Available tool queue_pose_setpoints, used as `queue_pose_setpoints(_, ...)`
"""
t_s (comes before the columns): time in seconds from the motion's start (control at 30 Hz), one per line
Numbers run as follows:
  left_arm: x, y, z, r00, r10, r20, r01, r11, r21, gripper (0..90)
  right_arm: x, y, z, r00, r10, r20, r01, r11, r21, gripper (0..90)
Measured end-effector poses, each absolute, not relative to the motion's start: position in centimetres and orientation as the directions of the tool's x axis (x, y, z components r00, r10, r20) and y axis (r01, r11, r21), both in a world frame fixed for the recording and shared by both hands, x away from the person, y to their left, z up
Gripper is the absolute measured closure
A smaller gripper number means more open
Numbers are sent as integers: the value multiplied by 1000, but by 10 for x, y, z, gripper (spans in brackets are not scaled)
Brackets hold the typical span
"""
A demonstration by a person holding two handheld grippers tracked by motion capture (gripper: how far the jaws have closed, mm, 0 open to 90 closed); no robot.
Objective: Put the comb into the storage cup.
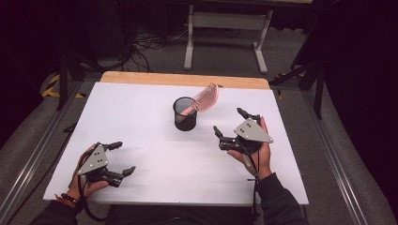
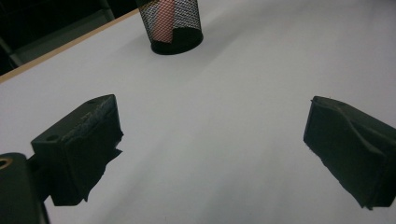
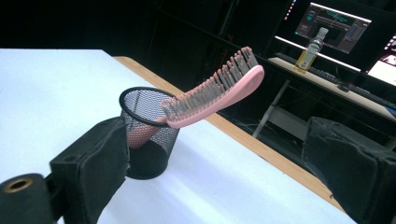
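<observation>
both tongs stand open with nothing between their jaws. left tongs [image 1: 119, 158] rest low at the near left of the white table [image 1: 141, 112], well apart from the black mesh cup [image 1: 185, 114], which sits up the table toward its middle. a pink hairbrush [image 1: 202, 99] stands handle-down in that cup, leaning over the rim to the right. right tongs [image 1: 230, 123] hover just right of the cup, near the brush but clear of it.

brush [image 1: 205, 99] in cup [image 1: 185, 114] | cup mid-table [image 1: 141, 112] | monitor [image 3: 334, 21] behind
</observation>
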State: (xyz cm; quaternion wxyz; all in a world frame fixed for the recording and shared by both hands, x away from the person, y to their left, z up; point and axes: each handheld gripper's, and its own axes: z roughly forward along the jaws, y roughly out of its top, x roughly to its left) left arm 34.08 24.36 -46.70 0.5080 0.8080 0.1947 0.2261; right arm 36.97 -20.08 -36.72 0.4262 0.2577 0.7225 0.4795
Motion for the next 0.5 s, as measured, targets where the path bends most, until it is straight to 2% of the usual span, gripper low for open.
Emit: queue_pose_setpoints(0.5,341,242,-468,825,540,168,87,-414,906,51,358,-199,-379,-510,751,-419,-67,452,890,67)
